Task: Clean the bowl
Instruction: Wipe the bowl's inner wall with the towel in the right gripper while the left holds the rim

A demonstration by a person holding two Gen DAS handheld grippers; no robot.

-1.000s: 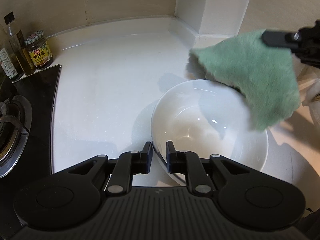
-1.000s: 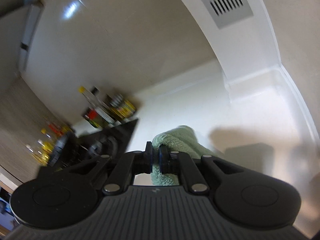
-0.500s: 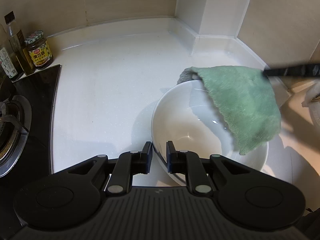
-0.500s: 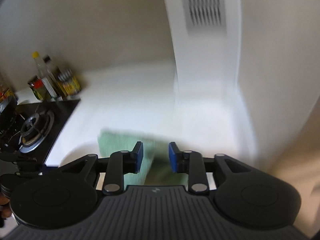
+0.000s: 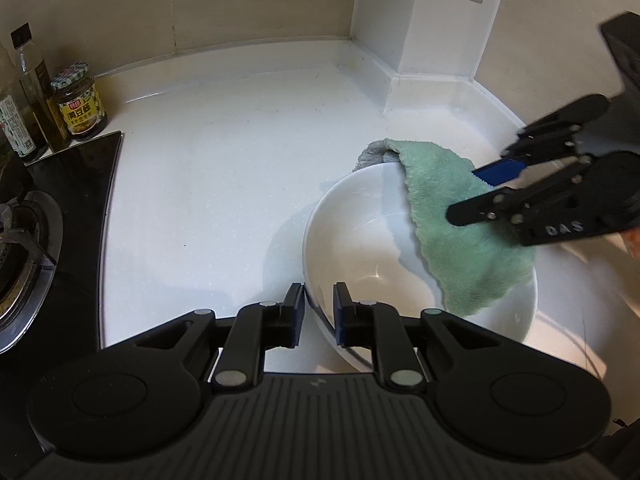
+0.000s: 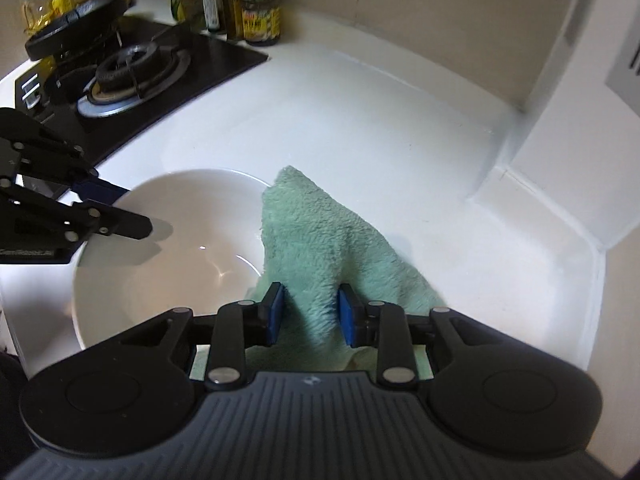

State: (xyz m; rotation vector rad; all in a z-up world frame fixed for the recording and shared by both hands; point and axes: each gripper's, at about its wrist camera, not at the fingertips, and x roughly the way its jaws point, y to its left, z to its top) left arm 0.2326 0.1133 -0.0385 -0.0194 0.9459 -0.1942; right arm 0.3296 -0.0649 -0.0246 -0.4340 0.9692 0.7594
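cloth (image 6: 320,248) near edge hidden behind right claw (image 6: 310,312), bottle (image 5: 30,92) labels perhaps unreadable

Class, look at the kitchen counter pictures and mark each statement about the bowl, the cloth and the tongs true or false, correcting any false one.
1. The green cloth is draped over the rim of the white bowl. True.
2. The right tongs clamp the cloth tightly. False: their pads stand apart, with cloth lying loose between them.
3. The bowl stands on the gas burner. False: it sits on the white counter.
4. The left tongs straddle the bowl's near rim. True; they are opening.
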